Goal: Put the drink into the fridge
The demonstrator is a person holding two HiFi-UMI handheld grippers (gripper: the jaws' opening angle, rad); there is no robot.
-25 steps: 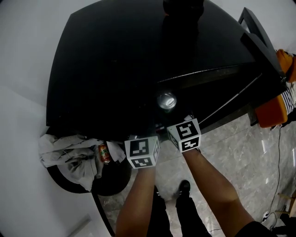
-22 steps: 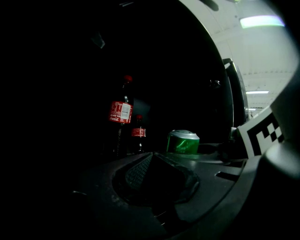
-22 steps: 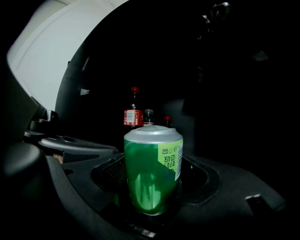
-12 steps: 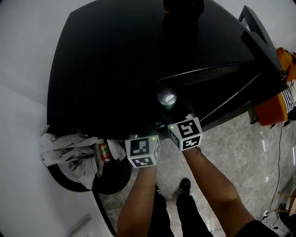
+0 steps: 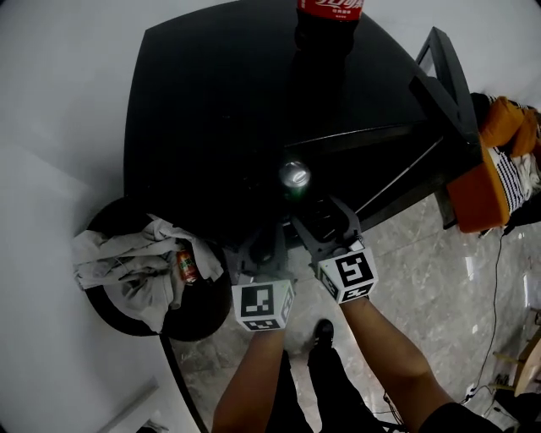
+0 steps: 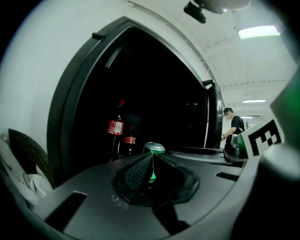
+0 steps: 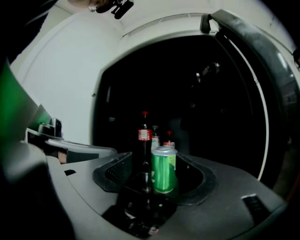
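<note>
The grey left gripper (image 6: 152, 161) and right gripper (image 7: 161, 176) carry white cubes (image 5: 263, 305) with black square markers.

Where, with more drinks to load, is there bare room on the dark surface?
Bare: the dark surface left of the green can. Crowded: behind, by the cola bottle; in front, by the left gripper and right gripper.

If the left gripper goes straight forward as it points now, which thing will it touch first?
Most likely the green metal drink can: it stands right beyond the closed tips of the left gripper, in line with them, though the gap is hard to judge. Red-labelled cola bottles stand further back.
</note>
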